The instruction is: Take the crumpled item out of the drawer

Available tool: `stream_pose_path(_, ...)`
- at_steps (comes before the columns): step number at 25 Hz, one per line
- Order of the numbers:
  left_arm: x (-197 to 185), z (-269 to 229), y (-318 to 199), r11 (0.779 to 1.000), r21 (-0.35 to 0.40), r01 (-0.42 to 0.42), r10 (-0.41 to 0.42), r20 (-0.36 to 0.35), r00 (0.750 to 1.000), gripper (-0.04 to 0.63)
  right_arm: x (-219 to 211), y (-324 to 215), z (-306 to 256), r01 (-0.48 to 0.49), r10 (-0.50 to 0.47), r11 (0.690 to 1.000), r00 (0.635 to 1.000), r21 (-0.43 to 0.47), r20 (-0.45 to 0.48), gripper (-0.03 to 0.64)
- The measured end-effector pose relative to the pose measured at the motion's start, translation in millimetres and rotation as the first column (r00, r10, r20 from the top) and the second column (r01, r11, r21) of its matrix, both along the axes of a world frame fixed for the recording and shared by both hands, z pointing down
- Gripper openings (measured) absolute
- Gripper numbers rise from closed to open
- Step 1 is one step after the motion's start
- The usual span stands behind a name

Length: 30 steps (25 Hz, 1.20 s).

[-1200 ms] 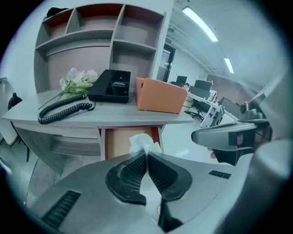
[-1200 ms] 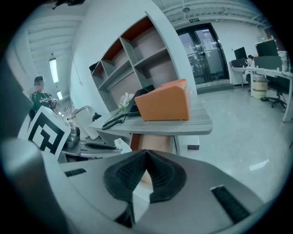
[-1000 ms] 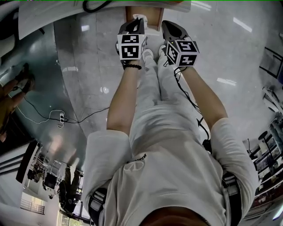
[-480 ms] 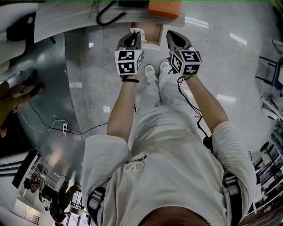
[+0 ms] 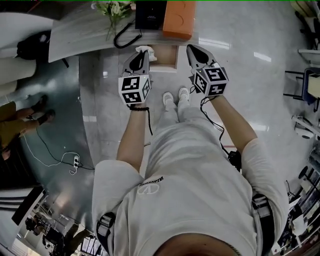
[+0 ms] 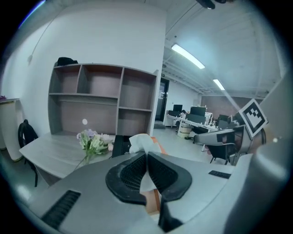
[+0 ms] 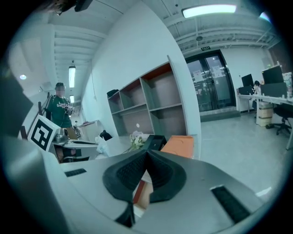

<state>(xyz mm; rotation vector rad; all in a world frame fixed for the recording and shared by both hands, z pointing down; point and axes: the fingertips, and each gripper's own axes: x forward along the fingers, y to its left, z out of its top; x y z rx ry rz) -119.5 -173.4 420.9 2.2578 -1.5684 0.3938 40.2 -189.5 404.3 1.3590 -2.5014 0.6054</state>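
- Just off the near edge of the desk [image 5: 80,31], above the left side of the open drawer [image 5: 167,57], I have the crumpled item [image 5: 145,49] in my left tongs [image 5: 141,54], clear of the drawer.
- It is a white, soft, creased wad, tissue-like. In the left gripper view its long axis runs up and down along the line where the pads [image 6: 130,171] meet. A puffed head stands above the tips and a thinner tail hangs below them.
- The head points forward past the tips, toward the desk.
- My left tongs are pinched tight on it, between black ribbed pads.
- My right tongs [image 5: 193,48] are narrowed to nothing, pads touching at the tips with nothing between them, off the drawer's right side.
- The drawer is a shallow box of pale wood.
- The desk top is grey with a wood grain. It carries flowers [image 5: 114,9], a black box [image 5: 148,14], an orange box [image 5: 179,19] and a looped black cable [image 5: 125,37] by the near edge.
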Motion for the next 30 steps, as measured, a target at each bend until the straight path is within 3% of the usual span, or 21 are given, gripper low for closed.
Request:
stream_pose_path(6, -8.5, -66.3, -2.5, 0.993, 0.115, 0.011, -0.008, -0.023, 1.0, 0.009, 6.1, 0.6, -52.9, 0.017, -0.016, 0.997, 1.0, 0.076, -0.008, 0.002)
stream_pose_path(12, -15.9, -127.3, 2.6, 0.973, 0.229, 0.04, -0.03, -0.049, 0.998, 0.009, 12.7, -2.0, -124.7, 0.017, -0.02, 0.981, 1.0, 0.195, 0.014, 0.002)
stream_pose_path(22, -37.7, -226.1, 29.7, 0.905, 0.42, 0.073, -0.062, -0.041, 0.997, 0.009, 51.1, 12.0, -205.9, -0.057, 0.054, 0.935, 0.998, 0.35, 0.017, 0.002)
stream_pose_path(30, -52.1, -264.4, 42.4, 0.863, 0.493, 0.107, -0.098, -0.043, 0.994, 0.009, 91.3, 19.0, -248.8, -0.142, 0.145, 0.893, 0.989, 0.426, 0.028, 0.002)
